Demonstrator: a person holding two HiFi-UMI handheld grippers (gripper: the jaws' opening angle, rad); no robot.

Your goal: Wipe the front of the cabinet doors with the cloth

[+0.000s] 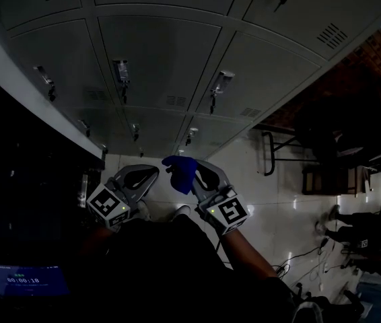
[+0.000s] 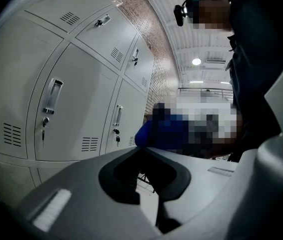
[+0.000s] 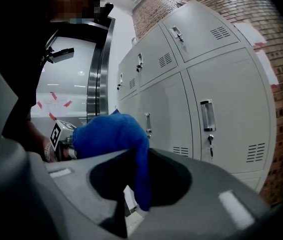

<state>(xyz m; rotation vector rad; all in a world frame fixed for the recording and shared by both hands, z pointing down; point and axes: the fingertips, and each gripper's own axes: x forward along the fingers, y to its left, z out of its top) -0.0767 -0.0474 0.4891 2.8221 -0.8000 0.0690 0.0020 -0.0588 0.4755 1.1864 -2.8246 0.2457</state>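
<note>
1. Blue cloth (image 1: 179,169) is pinched in the right claw (image 1: 192,175), whose jaws are closed on it. A bunch sticks out past the tips and a tail hangs down through the jaw opening. It is held in the air in front of the person, short of the cabinet doors (image 1: 157,62) and not touching them.
2. Left claw (image 1: 151,175) is closed with nothing between its jaws, just beside the right one.
3. Step judged: wiping not yet begun; the cloth is to be brought to a door front.
4. Bunched end should be pressed flat on the panel so that fabric, not jaw tips, meets the metal.
5. Strokes are best run across plain panel. Handles (image 1: 219,85) and vent slots (image 1: 176,101) should be skirted so the loose tail is not snagged.
6. Grip should be held firm; a slipped cloth would likely drop to the floor (image 1: 258,180).
7. Left claw is best held off the doors.
</note>
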